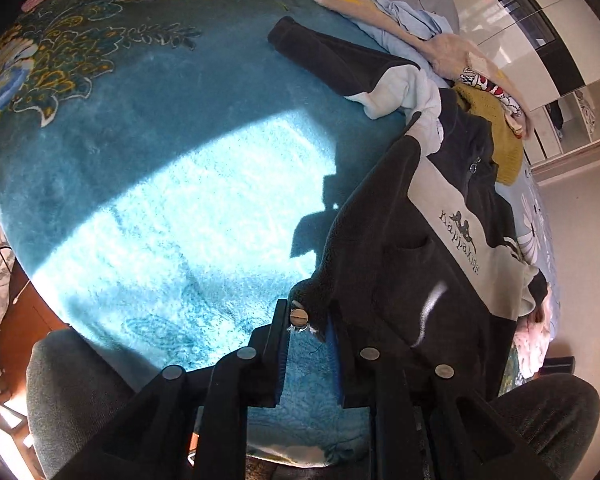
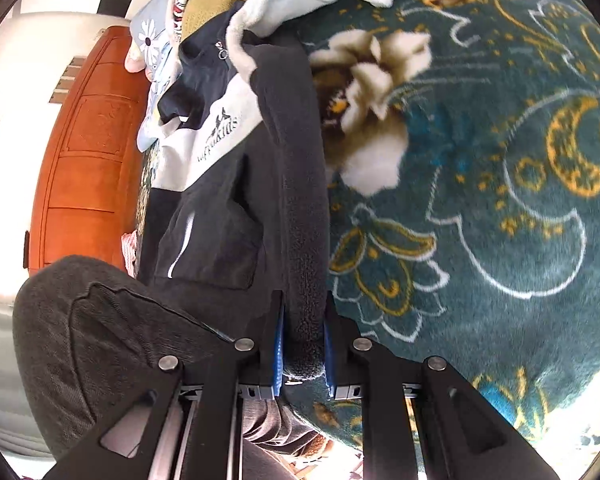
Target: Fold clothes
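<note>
Jacket hem is pinched at one corner by left gripper and clamped by right gripper above blanket; hem is best kept taut and level before being laid.

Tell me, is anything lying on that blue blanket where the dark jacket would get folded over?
Nothing visible: the teal plush blanket beside the black fleece jacket is bare. Other clothes are piled behind the jacket, not on that patch.
</note>
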Demonstrator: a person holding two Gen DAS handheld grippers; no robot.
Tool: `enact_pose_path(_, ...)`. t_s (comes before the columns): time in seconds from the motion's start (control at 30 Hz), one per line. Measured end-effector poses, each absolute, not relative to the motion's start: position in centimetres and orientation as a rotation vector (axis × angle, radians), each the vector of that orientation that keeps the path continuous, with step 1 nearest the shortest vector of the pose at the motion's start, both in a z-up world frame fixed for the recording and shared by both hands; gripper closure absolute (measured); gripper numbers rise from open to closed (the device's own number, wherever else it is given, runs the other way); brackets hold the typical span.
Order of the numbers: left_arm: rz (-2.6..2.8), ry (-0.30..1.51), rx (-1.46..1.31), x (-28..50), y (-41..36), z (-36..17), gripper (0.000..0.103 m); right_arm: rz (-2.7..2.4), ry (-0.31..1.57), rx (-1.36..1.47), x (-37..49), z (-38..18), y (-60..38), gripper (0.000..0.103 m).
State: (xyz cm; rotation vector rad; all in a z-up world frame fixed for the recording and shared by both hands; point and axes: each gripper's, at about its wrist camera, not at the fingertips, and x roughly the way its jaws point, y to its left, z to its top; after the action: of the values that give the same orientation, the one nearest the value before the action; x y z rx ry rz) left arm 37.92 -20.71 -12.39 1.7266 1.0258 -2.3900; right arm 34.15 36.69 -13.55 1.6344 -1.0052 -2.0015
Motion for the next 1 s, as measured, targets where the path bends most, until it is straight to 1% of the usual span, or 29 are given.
enact_pose_path(0.07, -2.395, 1.085, 1.72, 38.2, -20.8, -12.6, 0.084, -1.999, -1.035, 1.628, 35.3, -14.0, 36.9, 0.086)
enact_pose_path(0.1, -2.416, 1.104, 1.712, 38.3, -20.8, -12.5, 0.082, -1.997, -1.05, 1.625, 35.8, -14.3, 37.0, 0.086)
enact_pose_path(0.17, -2.472, 1.084, 1.691, 38.3, -20.7, -11.4, 0.081, -1.994, -1.081, 1.619, 37.0, -14.7, 37.2, 0.082)
enact_pose_path(0.23, -2.499, 1.084, 1.644, 38.2, -21.2, -10.3, 0.081, -2.001, -1.095, 1.612, 37.8, -14.9, 37.5, 0.081)
enact_pose_path(0.27, -2.498, 1.102, 1.617, 38.2, -21.6, -9.7, 0.077, -2.029, -1.062, 1.607, 37.7, -14.2, 38.0, 0.08)
enact_pose_path(0.3, -2.494, 1.125, 1.581, 38.3, -22.0, -9.2, 0.07, -2.063, -1.031, 1.601, 37.5, -13.5, 38.6, 0.08)
enact_pose_path(0.33, -2.495, 1.143, 1.543, 38.2, -22.5, -8.7, 0.065, -2.112, -1.009, 1.588, 37.1, -12.7, 39.2, 0.078)
enact_pose_path(0.37, -2.499, 1.145, 1.517, 38.1, -22.6, -8.3, 0.062, -2.168, -0.999, 1.57, 36.7, -11.9, 40.0, 0.075)
enact_pose_path(0.4, -2.502, 1.145, 1.491, 37.9, -22.8, -7.8, 0.062, -2.224, -0.988, 1.55, 36.3, -11.1, 40.8, 0.071)
enact_pose_path(0.47, -2.51, 1.112, 1.46, 37.2, -22.6, -6.6, 0.062, -2.331, -1.009, 1.502, 34.7, -9.7, 42.5, 0.068)
enact_pose_path(0.53, -2.556, 1.038, 1.42, 36.2, -21.7, -5.0, 0.056, -2.41, -1.078, 1.418, 32.5, -8.5, 44.1, 0.063)
enact_pose_path(0.57, -2.583, 0.99, 1.395, 35.7, -21.0, -4.2, 0.047, -2.446, -1.117, 1.379, 31.3, -7.9, 44.9, 0.056)
enact_pose_path(0.6, -2.608, 0.941, 1.369, 35.2, -20.4, -3.4, 0.041, -2.472, -1.151, 1.353, 30.1, -7.4, 45.9, 0.05)
enact_pose_path(0.7, -2.655, 0.832, 1.349, 34.3, -18.1, -2.3, 0.039, -2.528, -1.215, 1.319, 25.8, -6.0, 47.5, 0.049)
enact_pose_path(0.73, -2.662, 0.803, 1.37, 34.0, -17.4, -2.4, 0.039, -2.539, -1.197, 1.327, 24.4, -5.6, 47.7, 0.049)
enact_pose_path(0.83, -2.67, 0.716, 1.439, 33.4, -15.2, -3.0, 0.039, -2.557, -1.095, 1.357, 19.8, -4.2, 47.7, 0.049)
enact_pose_path(1.0, -2.624, 0.7, 1.539, 32.9, -13.6, -4.6, 0.039, -2.589, -0.921, 1.505, 12.6, -4.2, 48.1, 0.049)
